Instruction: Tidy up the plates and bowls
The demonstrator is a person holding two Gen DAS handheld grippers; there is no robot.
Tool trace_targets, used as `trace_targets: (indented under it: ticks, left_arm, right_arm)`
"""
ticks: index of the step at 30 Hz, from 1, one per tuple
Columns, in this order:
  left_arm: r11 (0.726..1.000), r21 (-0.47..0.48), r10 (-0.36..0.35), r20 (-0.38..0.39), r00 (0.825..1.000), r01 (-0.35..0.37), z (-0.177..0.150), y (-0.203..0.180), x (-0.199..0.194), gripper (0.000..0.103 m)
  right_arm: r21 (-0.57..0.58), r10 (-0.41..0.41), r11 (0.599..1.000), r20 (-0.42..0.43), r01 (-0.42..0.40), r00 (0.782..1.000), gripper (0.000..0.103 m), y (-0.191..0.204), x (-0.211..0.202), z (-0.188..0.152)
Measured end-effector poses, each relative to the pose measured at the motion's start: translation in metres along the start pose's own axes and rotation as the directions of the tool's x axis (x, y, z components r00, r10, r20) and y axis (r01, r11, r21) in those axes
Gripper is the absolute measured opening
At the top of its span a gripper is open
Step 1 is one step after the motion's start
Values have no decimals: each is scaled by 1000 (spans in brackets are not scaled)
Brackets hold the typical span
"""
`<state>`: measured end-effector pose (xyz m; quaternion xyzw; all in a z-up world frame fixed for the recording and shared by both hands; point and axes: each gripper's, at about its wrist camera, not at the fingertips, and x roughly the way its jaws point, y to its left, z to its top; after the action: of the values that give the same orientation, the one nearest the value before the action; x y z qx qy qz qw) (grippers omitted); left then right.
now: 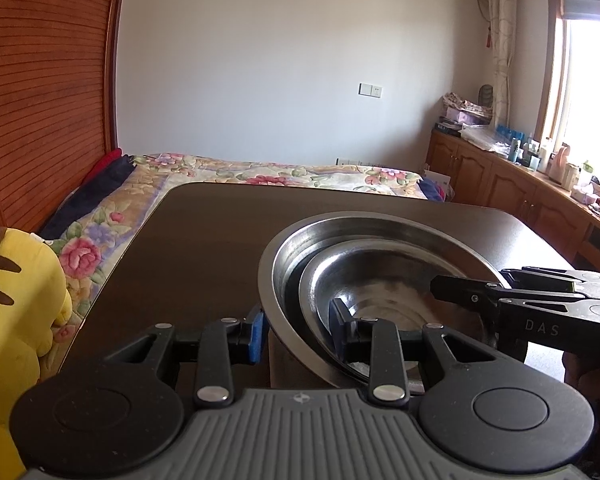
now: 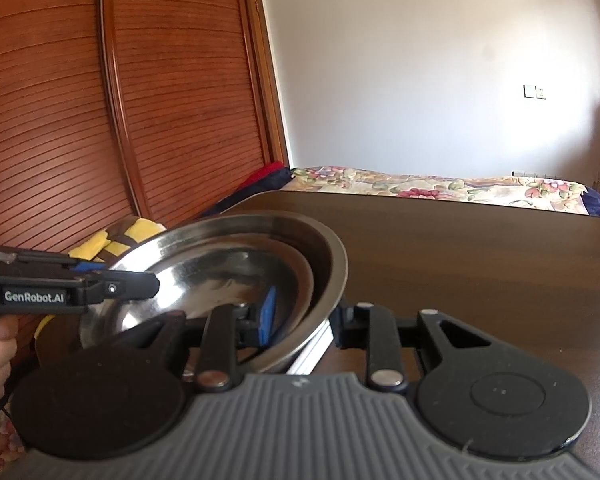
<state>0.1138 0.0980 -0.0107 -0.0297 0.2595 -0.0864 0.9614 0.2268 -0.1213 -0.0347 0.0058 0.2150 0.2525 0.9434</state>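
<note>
Bedroom walls and a flowered bed (image 1: 260,172) back the dark bench (image 1: 204,240). Both left tongs (image 1: 298,332) and right tongs (image 2: 300,316) straddle opposite rims of the big bowl (image 1: 300,248), likely lifting it level; a smaller bowl (image 1: 380,276) nests inside.

Left gripper (image 1: 298,334) and right gripper (image 2: 302,320) face each other, jaws of both parted.

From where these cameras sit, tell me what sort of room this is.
Most likely a bedroom. A bed with a floral cover stands behind the dark table, a louvred wooden wardrobe fills the left wall, and a yellow plush toy sits beside the table.
</note>
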Motion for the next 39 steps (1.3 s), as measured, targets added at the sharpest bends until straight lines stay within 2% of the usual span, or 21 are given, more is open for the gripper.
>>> trace_targets:
  ticks: [2, 4, 6, 8, 16, 28, 35, 37, 39]
  left_arm:
    - [1000, -1, -3, 3, 1000, 3, -1, 1, 1, 33]
    - [1000, 0, -3, 3, 1000, 3, -1, 1, 0, 38]
    - [1000, -5, -1, 3, 1000, 1, -1, 1, 0, 46]
    - [1000, -12, -4, 7, 1000, 4, -1, 3, -2, 53]
    - [999, 11, 30, 68, 997, -31, 8, -4, -15, 74]
    - [997, 74, -23, 168, 986, 10, 19, -41, -42, 89]
    - [996, 90, -42, 199, 979, 24, 15, -66, -57, 94]
    - [996, 91, -41, 205, 978, 23, 12, -71, -62, 95]
    - [996, 91, -44, 210, 977, 25, 10, -75, -66, 97]
  right_arm:
    - [-8, -5, 1000, -1, 5, 1000, 34, 2, 0, 0]
    - [-14, -6, 1000, -5, 6, 1000, 36, 4, 1, 1]
    - [-35, -28, 999, 7, 28, 1000, 49, 8, -1, 1]
    - [-51, -44, 998, 20, 45, 999, 55, 11, -4, 1]
    - [-31, -85, 996, 51, 86, 995, 55, 6, -23, 3]
    - [-8, -167, 986, 126, 169, 978, 57, -1, -68, 4]
    - [1, -206, 978, 171, 209, 964, 69, 0, -93, 2]
    - [2, -221, 974, 188, 225, 957, 73, 0, -102, 1]
    - [8, -236, 971, 206, 240, 950, 84, -2, -110, -1]
